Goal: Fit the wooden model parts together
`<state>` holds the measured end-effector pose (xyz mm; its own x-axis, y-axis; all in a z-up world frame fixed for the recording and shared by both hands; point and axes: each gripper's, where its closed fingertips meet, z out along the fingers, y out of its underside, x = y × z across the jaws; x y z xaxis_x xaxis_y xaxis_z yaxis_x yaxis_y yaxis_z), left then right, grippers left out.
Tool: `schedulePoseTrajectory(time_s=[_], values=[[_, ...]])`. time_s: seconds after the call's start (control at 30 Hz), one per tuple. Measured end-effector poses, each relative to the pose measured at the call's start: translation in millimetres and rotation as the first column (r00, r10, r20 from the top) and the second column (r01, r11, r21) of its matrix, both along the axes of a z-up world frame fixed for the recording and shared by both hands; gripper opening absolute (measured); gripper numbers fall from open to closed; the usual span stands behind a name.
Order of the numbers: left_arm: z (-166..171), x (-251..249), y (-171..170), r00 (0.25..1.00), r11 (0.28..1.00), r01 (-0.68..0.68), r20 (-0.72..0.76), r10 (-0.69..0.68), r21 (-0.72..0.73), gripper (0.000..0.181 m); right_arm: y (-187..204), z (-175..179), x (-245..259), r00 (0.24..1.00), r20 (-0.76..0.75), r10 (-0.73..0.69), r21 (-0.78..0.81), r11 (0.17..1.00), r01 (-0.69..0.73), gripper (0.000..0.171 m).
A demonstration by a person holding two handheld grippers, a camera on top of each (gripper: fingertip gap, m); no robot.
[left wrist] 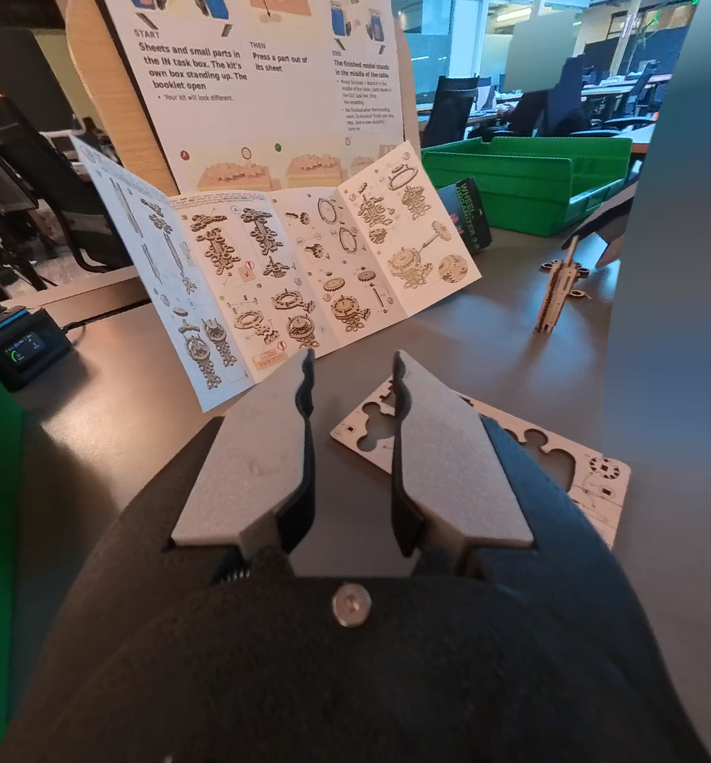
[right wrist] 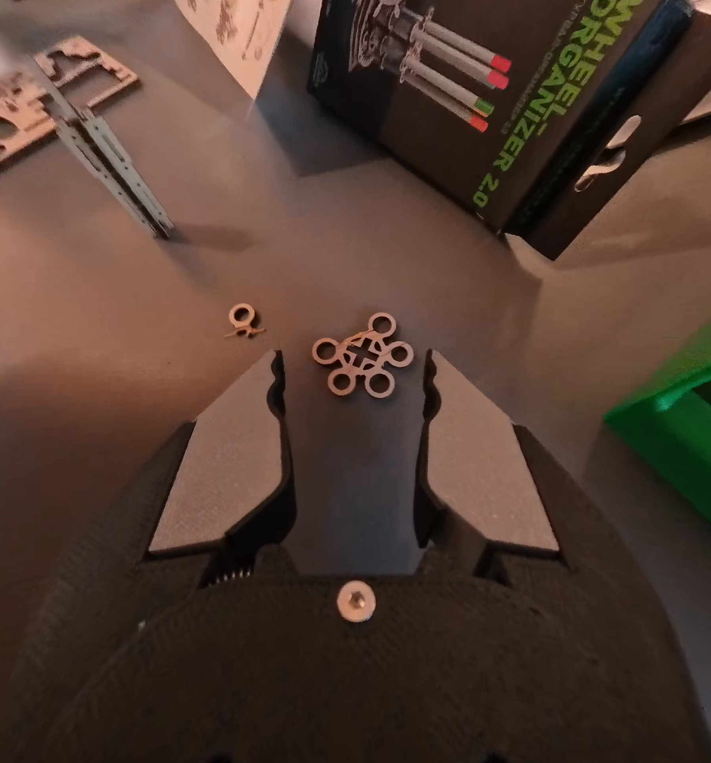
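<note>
My left gripper (left wrist: 353, 357) is open and empty above the grey table, with a punched wooden sheet (left wrist: 576, 479) lying just to its right. A wooden column assembly (left wrist: 556, 289) stands upright at the far right, with flat ring parts around its base; the right gripper's fingertip (left wrist: 593, 231) hovers near its top. In the right wrist view my right gripper (right wrist: 353, 359) is open and empty, pointing down at a flat five-ring wooden part (right wrist: 362, 354) that lies between its fingertips. A small single-ring wooden piece (right wrist: 243, 320) lies to the left. The column (right wrist: 106, 152) stands at upper left.
An unfolded instruction booklet (left wrist: 288, 264) leans against a standing card (left wrist: 263, 82). The dark kit box (right wrist: 490, 95) stands behind the parts. A green bin (left wrist: 531, 186) sits at the back right, and its corner shows in the right wrist view (right wrist: 684, 446). A small black device (left wrist: 23, 351) sits far left. There is about 40 cm between the tips of the two grippers. The right tips stand about 12 cm off the column (right wrist: 106, 152).
</note>
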<state>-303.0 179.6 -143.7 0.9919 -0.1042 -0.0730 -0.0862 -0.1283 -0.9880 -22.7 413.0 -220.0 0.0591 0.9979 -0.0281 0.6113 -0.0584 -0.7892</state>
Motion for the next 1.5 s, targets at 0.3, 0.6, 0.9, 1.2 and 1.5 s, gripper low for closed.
schedulePoseTrajectory(time_s=[0.3, 0.6, 0.9, 1.2, 1.5], values=[[-0.2, 3.8, -0.1, 1.000, 1.000, -0.002, -0.015, 0.002, 0.000, 0.034, 7.9, -14.2, 2.1, 0.996, 0.088, -0.009, 0.013, 1.000, 0.007, 0.053], [-1.3, 6.7, 1.0, 0.999, 1.000, 0.001, -0.045, -0.002, -0.019, 0.034, 11.1, -13.5, -0.8, 0.995, 0.094, -0.041, 0.089, 0.996, 0.032, 0.030], [23.5, 97.9, 25.8, 0.947, 0.939, 0.298, -0.074, -0.314, -0.171, 0.041, -10.9, 25.8, -18.8, 0.997, -0.077, 0.020, 0.001, 1.000, -0.020, 0.030], [1.6, 165.6, 84.0, 0.870, 0.820, 0.469, 0.010, -0.493, -0.327, 0.041, -33.3, 102.7, -51.0, 0.953, -0.271, 0.134, -0.047, 0.987, -0.152, 0.030], [-17.7, 149.5, 94.9, 0.900, 0.864, 0.421, 0.007, -0.436, -0.275, 0.037, -37.6, 85.4, -64.1, 0.946, -0.271, 0.178, -0.090, 0.974, -0.209, 0.030]])
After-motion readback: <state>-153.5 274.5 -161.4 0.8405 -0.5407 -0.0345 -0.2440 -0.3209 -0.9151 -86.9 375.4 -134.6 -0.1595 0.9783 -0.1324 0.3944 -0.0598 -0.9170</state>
